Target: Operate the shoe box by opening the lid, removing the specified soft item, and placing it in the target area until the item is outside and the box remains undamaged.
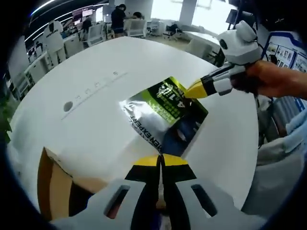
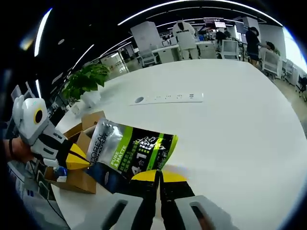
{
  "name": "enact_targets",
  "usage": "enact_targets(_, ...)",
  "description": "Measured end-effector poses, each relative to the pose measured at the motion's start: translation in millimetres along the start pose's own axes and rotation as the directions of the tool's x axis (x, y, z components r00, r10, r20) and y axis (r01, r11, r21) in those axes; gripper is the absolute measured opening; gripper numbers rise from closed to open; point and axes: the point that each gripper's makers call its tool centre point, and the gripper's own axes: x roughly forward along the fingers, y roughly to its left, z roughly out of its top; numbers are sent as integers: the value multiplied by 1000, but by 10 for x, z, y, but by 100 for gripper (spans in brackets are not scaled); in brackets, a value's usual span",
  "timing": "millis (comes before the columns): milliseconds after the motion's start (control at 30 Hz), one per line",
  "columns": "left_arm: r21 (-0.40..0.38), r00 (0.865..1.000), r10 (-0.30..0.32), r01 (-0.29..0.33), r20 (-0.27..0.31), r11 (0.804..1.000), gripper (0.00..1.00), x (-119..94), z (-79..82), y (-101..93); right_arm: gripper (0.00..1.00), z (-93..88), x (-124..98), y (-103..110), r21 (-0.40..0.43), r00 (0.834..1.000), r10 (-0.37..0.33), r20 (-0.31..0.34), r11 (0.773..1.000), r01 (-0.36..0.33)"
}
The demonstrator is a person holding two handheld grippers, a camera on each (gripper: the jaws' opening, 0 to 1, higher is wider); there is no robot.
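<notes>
- Left gripper view: the left gripper (image 1: pixel 161 160) is seen with its jaws pressed together on the near edge of the soft pouch (image 1: pixel 165 115), while the right gripper (image 1: pixel 194 90) pinches the far edge, so the pouch is held stretched between the two above the white tabletop (image 1: pixel 86 72).
- Right gripper view: the same pouch (image 2: pixel 129 153) is pinched by the right gripper (image 2: pixel 159 176) and the left gripper (image 2: pixel 79 163), just beside and partly over the open cardboard box (image 2: pixel 79 179).
- If the grippers were pulled apart, the pouch could be torn or slipped from one thin-edged pinch.
- If the pouch were dragged low, a box flap could be caught and bent.
- How deep each pinch goes cannot be told.
- The box is cut off in both views; its interior and lid are hardly made out.
- No marked target area can be made out on the tabletop.
</notes>
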Motion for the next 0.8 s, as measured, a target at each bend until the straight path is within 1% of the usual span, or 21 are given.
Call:
enact_targets(233,12,1000,-10,11,-27,1000,0,96,-77,43,0,-69,101,-35,2,1000,1,-24,1000,-1)
enact_targets(567,84,997,-12,18,-73,996,0,214,-130,35,0,-148,202,-100,4,999,1,-50,1000,-1)
enact_targets(800,115,994,-20,31,-103,993,0,301,-177,-1,0,-199,266,-160,-3,998,-1,-70,1000,1)
